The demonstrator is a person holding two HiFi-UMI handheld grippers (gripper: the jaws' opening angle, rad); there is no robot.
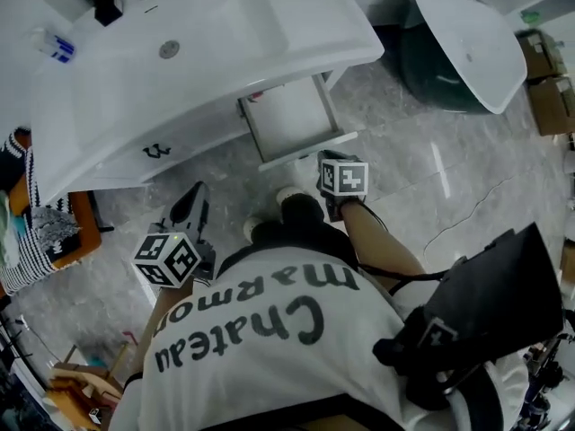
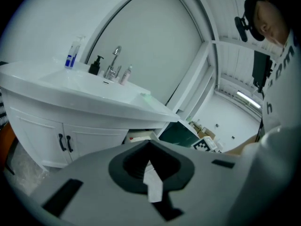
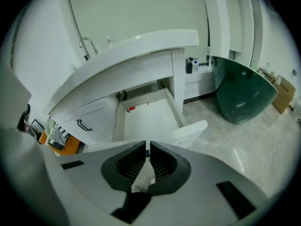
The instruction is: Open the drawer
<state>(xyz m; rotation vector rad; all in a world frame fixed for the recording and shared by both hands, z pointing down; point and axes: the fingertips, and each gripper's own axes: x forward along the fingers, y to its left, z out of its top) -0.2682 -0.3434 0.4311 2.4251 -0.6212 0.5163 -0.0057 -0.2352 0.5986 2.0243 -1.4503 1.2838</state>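
Showing the drawer [image 1: 292, 119] drawn out from under the basin [image 1: 180, 52], its white inside being exposed from above. The drawer's slide axis is being directed from the cabinet outward over the floor [image 1: 431, 187], toward the person, and its front [image 1: 310, 149] is lying crosswise to that axis. The right gripper [image 1: 331, 185] is being held near the front, apart from it, with the drawer lying ahead of and below its jaws. Those jaws are being held all but together, with nothing between them. The left gripper [image 1: 191, 209] is being held well off to the left, facing the cabinet doors [image 2: 66, 142], with its jaws pressed together on nothing. The right gripper is judged the nearer of the two. The opening is judged largely done, and any further pull would have to be made along the slide axis, toward the person, from the front
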